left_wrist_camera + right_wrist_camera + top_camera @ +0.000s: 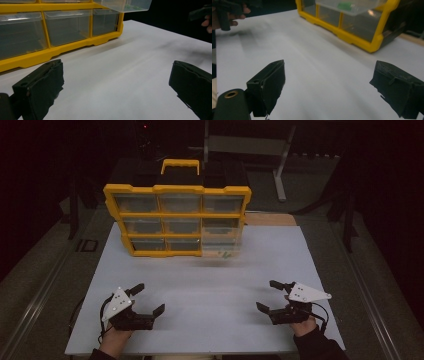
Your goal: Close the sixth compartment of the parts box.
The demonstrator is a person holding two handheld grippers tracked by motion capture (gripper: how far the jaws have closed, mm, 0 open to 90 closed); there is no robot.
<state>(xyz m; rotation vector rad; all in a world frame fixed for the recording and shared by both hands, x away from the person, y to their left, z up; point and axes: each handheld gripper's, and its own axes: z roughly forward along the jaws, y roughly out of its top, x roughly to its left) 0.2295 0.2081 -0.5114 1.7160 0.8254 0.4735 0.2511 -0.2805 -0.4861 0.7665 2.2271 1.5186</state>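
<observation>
The yellow drawer organizer (177, 215) stands upright at the white board's (210, 285) far edge, its lower right drawer (222, 240) pulled out. Left gripper (150, 299) and right gripper (267, 295), both spread wide and holding nothing, rest near the board's front edge, well apart from the organizer, with bare board between.

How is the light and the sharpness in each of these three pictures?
High view: dim, dark surroundings, only the white table lit. Left gripper view: yellow organizer fairly sharp, near jaws soft, a grey smudge of shadow at right. Right gripper view: the pulled-out drawer looks blurred.

Probably a dim lab: white board (210, 285), metal stand (280, 165), dark surroundings.
</observation>
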